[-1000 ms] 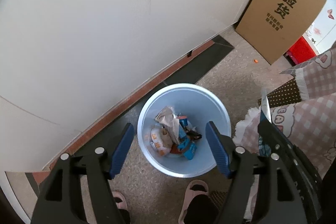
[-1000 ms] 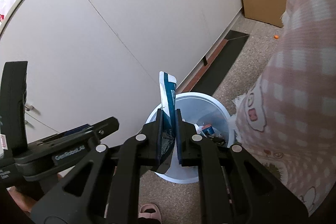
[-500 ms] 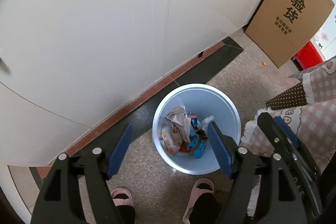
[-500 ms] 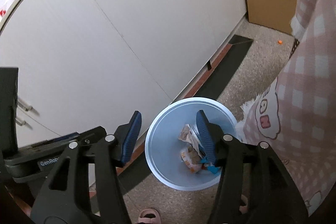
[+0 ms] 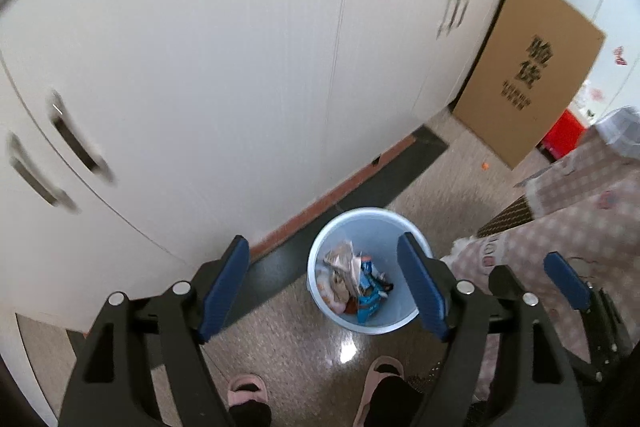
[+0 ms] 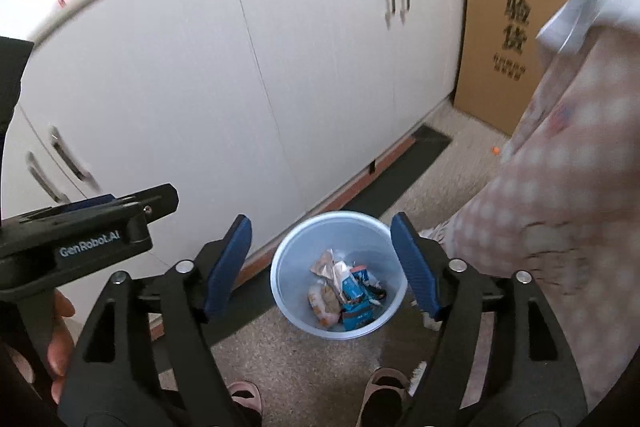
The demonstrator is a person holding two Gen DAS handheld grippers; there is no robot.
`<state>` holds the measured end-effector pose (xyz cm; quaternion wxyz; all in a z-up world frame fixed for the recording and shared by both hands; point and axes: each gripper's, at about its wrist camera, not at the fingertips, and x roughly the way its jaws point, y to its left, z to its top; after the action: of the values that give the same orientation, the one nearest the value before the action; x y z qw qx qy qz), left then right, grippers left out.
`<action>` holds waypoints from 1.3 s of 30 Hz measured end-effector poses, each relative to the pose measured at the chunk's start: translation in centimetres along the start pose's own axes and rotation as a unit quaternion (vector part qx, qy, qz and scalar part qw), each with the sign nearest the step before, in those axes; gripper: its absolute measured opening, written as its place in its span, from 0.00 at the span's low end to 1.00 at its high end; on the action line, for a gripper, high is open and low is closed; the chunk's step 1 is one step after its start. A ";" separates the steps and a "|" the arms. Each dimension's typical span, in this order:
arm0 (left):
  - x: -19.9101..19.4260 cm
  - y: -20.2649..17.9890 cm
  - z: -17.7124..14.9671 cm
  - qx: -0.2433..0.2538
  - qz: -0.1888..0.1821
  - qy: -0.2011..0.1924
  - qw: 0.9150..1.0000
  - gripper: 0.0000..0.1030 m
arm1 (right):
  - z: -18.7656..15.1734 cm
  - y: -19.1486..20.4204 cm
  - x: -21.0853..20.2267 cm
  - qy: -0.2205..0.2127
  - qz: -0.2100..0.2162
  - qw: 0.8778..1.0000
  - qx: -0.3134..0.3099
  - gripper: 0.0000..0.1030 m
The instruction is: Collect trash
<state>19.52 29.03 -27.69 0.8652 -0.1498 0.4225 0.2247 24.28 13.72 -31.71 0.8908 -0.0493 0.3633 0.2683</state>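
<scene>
A pale blue bin point(image 5: 367, 269) sits low and slightly right of centre in the left wrist view, on the speckled floor point(image 5: 452, 183) just in front of the white cabinets point(image 5: 240, 67); inside it lies a heap of crumpled wrappers point(image 5: 354, 281) (blue, orange and whitish packets, none legible). In the right wrist view the same bin point(image 6: 338, 273) lies at lower centre, the wrappers point(image 6: 346, 297) piled at its bottom. The left gripper point(image 5: 326, 291) frames the bin from above, its blue-padded jaws spreading wider with nothing between them. The right gripper point(image 6: 322, 261) likewise has its jaws parting, empty, the bin showing through the gap. At the bottom edge of both views, two feet in pink slippers point(image 5: 246, 393) stand near the bin. A pink checked cloth point(image 5: 580, 211) fills the right side, and a brown cardboard box point(image 5: 528, 71) leans by the cabinets at upper right.
</scene>
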 end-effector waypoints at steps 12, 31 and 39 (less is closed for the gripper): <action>-18.7 -2.9 0.4 0.037 -0.052 -0.145 0.987 0.76 | 3.5 1.0 -18.5 -0.101 -0.041 0.994 -0.005 0.86; -38.1 -9.0 -6.1 0.117 -0.154 -0.293 0.936 0.88 | -0.4 -4.3 -41.3 -0.256 -0.119 0.958 0.052 0.93; -41.4 -11.3 -8.8 0.141 -0.155 -0.330 0.921 0.91 | -2.3 -5.2 -45.2 -0.291 -0.151 0.943 0.054 0.94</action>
<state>-2.97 4.60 0.91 0.9917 -0.0074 0.1120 0.0627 -1.28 -11.38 -3.50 0.9891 0.0252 0.0905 0.1132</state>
